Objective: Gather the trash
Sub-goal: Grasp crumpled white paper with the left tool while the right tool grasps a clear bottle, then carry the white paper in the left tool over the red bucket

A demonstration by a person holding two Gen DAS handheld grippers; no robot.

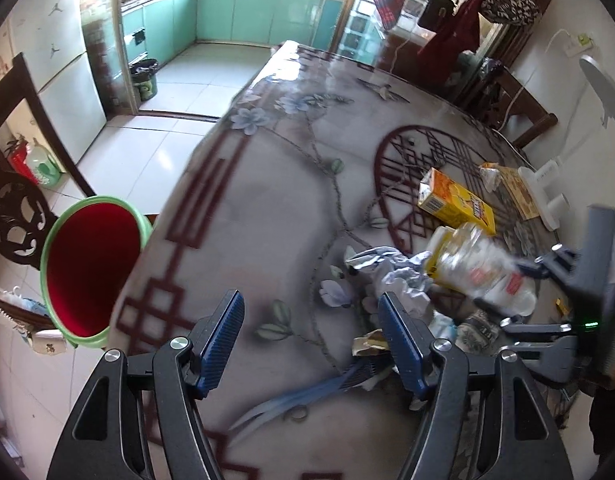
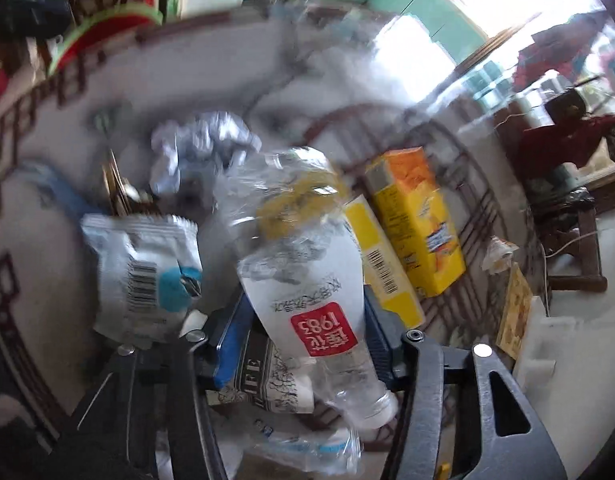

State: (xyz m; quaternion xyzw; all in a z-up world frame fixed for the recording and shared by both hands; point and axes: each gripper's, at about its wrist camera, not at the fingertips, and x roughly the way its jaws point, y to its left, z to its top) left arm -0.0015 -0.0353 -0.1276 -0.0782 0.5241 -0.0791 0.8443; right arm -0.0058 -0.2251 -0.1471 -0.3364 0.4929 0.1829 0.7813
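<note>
A crushed clear plastic bottle (image 2: 307, 264) with a white and red label lies between the blue pads of my right gripper (image 2: 303, 308), which is shut on it. In the left wrist view that bottle (image 1: 475, 264) shows blurred at the right gripper (image 1: 511, 286). My left gripper (image 1: 311, 300) hangs open over the table (image 1: 267, 200) with nothing between its fingers. Beside it lie crumpled paper (image 1: 399, 276), a yellow carton (image 1: 455, 200) and a blue strip (image 1: 307, 392). A white barcoded wrapper (image 2: 143, 272) lies left of the bottle. The red bin with a green rim (image 1: 87, 264) stands off the table's left edge.
A dark wooden chair (image 1: 15, 208) stands beyond the bin. A white plug strip (image 1: 543, 188) and a flat printed box (image 1: 519, 196) lie at the table's right edge, with another chair (image 1: 523, 112) behind. Tiled floor leads to a kitchen with a small bin (image 1: 145, 78).
</note>
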